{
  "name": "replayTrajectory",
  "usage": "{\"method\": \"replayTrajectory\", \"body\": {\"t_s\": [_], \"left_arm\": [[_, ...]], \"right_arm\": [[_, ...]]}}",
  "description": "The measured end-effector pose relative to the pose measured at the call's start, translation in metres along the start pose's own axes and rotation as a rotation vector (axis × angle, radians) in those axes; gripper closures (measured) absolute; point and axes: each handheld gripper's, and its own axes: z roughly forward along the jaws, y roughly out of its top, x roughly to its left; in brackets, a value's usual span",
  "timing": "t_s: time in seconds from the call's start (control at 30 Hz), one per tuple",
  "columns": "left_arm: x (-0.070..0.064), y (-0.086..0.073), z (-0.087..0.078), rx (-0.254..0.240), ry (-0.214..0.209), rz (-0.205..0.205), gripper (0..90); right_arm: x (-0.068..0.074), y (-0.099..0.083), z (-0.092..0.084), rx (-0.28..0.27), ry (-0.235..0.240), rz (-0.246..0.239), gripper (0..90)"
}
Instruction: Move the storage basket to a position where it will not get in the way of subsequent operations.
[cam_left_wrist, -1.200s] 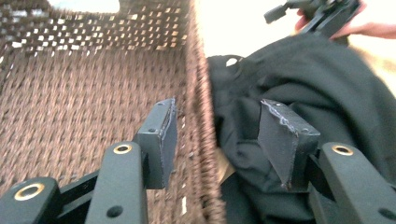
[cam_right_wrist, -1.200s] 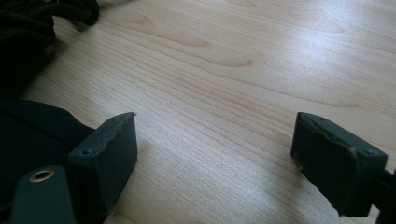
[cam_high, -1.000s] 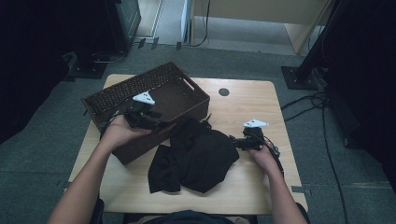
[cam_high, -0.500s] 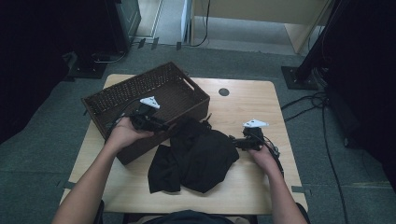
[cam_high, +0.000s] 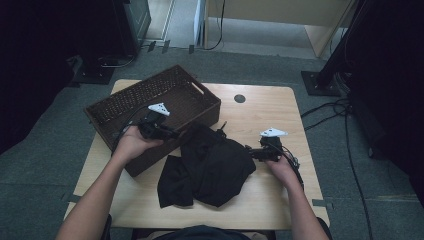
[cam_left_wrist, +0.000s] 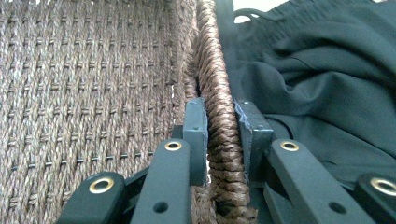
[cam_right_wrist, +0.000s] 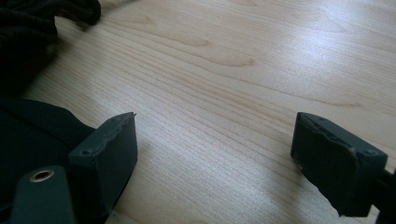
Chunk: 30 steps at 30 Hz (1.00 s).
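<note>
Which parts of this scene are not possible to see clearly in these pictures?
- High view: table surface under the black cloth, covered by it.
- High view: left gripper jaws, too small and dark.
- Left gripper view: basket floor, cut off by the edges.
- Right gripper view: cloth is dark, cut off at left.

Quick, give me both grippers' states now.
Left gripper: jaws just closing, now shut on the basket rim.
Right gripper: open over the table, holding nothing.

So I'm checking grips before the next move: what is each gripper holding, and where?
The left gripper, whose jaws have just been closing, clamps the woven basket by its rim. The right gripper is open over bare table.
</note>
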Motion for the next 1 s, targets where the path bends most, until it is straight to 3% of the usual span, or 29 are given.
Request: {"method": "replayTrajectory", "body": {"t_s": [0.2,0.3,0.4,0.53,0.8,0.87,1.0], "left_arm": [[0.018,-0.006,-0.010,-0.026,0.096,-0.122,75.4],[0.027,-0.010,-0.016,-0.038,0.173,-0.177,75.6],[0.041,-0.015,-0.024,-0.062,0.251,-0.266,75.8],[0.054,-0.021,-0.031,-0.094,0.324,-0.320,75.8],[0.078,-0.016,-0.032,-0.119,0.400,-0.430,75.3],[0.084,-0.012,-0.029,-0.126,0.422,-0.441,74.9],[0.094,-0.008,-0.028,-0.145,0.437,-0.484,74.4]], "right_arm": [[0.000,0.000,0.000,0.000,0.000,0.000,14.5],[0.000,0.000,0.000,0.000,0.000,-0.001,14.5],[0.000,0.000,0.000,0.000,0.000,-0.001,14.6],[0.000,0.000,0.000,0.001,0.000,0.000,14.5],[0.001,0.000,0.001,0.001,0.005,0.000,14.5],[0.001,0.000,0.001,0.001,0.006,0.000,14.6],[0.001,0.000,0.001,0.000,0.007,0.000,14.6]]}}
